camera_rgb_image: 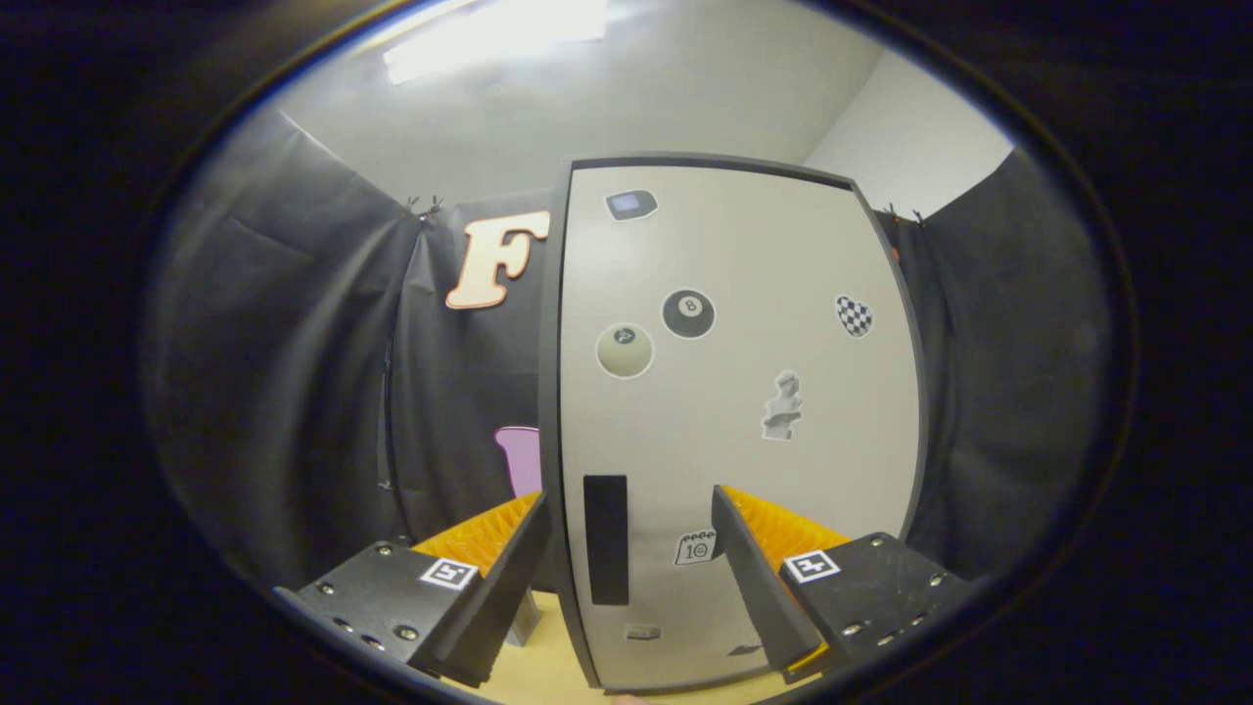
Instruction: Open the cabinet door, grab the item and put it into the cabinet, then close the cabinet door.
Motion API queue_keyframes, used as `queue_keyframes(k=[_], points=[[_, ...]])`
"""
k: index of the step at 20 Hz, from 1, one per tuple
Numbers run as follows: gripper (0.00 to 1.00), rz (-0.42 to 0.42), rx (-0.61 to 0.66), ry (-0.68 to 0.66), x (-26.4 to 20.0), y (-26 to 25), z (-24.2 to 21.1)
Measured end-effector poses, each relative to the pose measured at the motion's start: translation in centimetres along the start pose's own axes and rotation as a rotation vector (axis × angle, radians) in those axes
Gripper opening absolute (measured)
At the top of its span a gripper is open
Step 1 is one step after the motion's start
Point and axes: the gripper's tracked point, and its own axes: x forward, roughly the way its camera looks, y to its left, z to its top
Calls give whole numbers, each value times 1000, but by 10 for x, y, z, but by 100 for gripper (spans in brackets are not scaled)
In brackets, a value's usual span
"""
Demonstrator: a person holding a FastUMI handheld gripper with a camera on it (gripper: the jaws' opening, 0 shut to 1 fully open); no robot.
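Observation:
A tall pale grey cabinet point(744, 392) with a dark frame stands straight ahead, its door shut and covered with several stickers. A black vertical handle recess point(605, 539) sits low on the door's left side, between my two fingers. My gripper point(626, 519) is open, the fingers spread wide with nothing held; the left fingertip point(524, 519) lies beside the door's left edge, the right fingertip point(729, 509) in front of the door's lower middle. A pink item point(521, 458) peeks out behind the cabinet's left edge, mostly hidden.
The cabinet stands on a light wooden tabletop point(548, 666). Black cloth walls point(294, 392) close in on the left and right. A small grey block point(524, 622) sits by the cabinet's lower left corner.

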Motion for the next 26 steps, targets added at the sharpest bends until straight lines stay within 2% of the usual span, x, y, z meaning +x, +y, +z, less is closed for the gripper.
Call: queue_keyframes(k=[6, 12, 13, 16, 17, 18, 21, 23, 24, 25, 26], points=[[98, 5, -18, 29, 11, 4, -13], [95, -17, -91, 191, 39, 5, -66], [85, -13, -106, 223, 42, 7, -77], [68, -12, -126, 259, 52, 11, -93], [57, -21, -136, 252, 54, 11, -93], [52, -7, -133, 248, 56, 17, -94], [37, -51, -148, 235, 58, 17, -95], [31, -50, -118, 241, 59, 16, -96], [31, -55, -84, 244, 60, 15, -96], [21, -56, -80, 253, 60, 16, -96], [21, -59, -92, 251, 58, 16, -95]])
